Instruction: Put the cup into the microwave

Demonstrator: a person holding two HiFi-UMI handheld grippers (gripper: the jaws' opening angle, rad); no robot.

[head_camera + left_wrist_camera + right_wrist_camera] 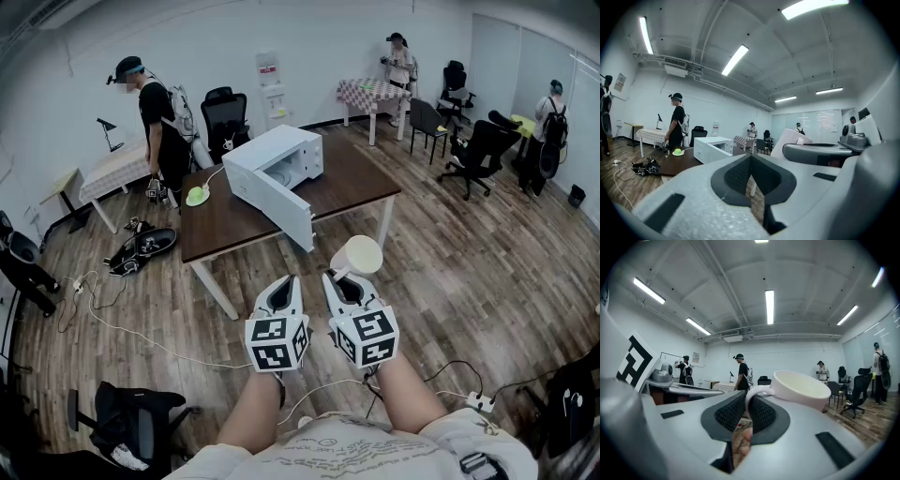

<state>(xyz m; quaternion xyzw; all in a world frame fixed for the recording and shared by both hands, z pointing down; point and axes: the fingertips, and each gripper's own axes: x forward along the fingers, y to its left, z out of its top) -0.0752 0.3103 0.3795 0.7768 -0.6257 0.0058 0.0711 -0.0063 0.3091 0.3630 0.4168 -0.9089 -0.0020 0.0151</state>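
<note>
A white microwave [278, 161] stands on a brown table [352, 183] ahead of me, its door [284, 208] swung open toward me. My right gripper [339, 278] is shut on the handle of a white cup [357, 254], held in the air short of the table's front edge. In the right gripper view the cup [801, 389] sits upright just past the pads, with its handle pinched in my right gripper [748, 409]. My left gripper [282, 292] hangs beside it, shut and holding nothing. In the left gripper view the left gripper [750, 176] points at the microwave [712, 147].
A green thing on a small plate [197, 196] lies at the table's left end. A person [155, 112] stands behind that end. Office chairs [480, 150], other tables and more people fill the back. Cables and a bag [145, 248] lie on the floor at left.
</note>
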